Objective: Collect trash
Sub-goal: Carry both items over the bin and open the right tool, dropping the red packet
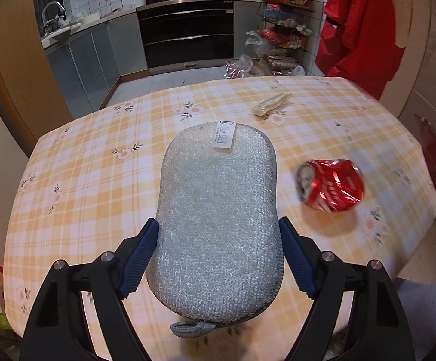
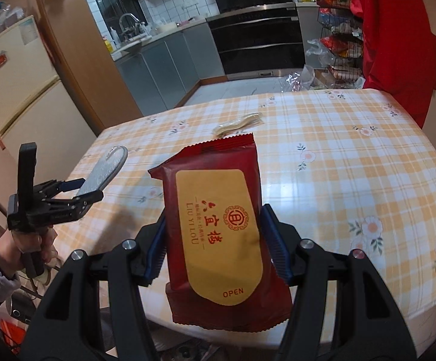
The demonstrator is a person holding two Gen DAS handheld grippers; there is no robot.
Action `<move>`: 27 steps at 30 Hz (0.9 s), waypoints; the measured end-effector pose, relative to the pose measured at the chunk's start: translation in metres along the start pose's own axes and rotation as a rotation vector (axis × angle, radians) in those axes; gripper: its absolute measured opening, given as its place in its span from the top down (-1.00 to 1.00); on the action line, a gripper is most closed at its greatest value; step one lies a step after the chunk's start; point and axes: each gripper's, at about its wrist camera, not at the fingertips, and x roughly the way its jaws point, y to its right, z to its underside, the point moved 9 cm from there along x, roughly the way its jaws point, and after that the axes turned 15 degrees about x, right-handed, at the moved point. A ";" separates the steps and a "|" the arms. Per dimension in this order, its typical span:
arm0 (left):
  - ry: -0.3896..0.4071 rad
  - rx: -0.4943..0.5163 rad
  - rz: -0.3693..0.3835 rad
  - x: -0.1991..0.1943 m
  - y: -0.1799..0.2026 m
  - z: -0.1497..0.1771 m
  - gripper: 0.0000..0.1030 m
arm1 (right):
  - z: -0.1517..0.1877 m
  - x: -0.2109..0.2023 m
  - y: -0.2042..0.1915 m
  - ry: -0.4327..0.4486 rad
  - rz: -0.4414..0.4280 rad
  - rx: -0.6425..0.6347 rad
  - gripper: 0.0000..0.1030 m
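My left gripper is shut on a silver scouring sponge and holds it above the checked tablecloth. A crushed red can lies on the cloth to its right, blurred. A clear crumpled wrapper lies farther back. My right gripper is shut on a dark red wet-wipe packet with a yellow label, held above the table's near edge. The left gripper with the sponge shows at the left of the right wrist view. The wrapper lies beyond the packet.
The table has a yellow plaid cloth with flowers. Behind it are kitchen cabinets, an oven and a wire rack of packets. A red garment hangs at the right. A fridge stands at the left.
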 end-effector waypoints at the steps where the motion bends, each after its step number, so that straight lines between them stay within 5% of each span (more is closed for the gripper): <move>1: 0.011 -0.006 0.012 -0.011 0.005 0.002 -0.52 | 0.004 -0.008 -0.003 0.008 -0.002 -0.005 -0.15; 14: 0.184 -0.114 0.126 -0.143 0.078 0.042 -0.52 | 0.057 -0.085 -0.029 0.063 -0.030 -0.049 -0.15; 27: 0.207 -0.216 0.129 -0.184 0.104 0.114 -0.52 | 0.134 -0.095 -0.050 -0.024 -0.044 -0.083 -0.15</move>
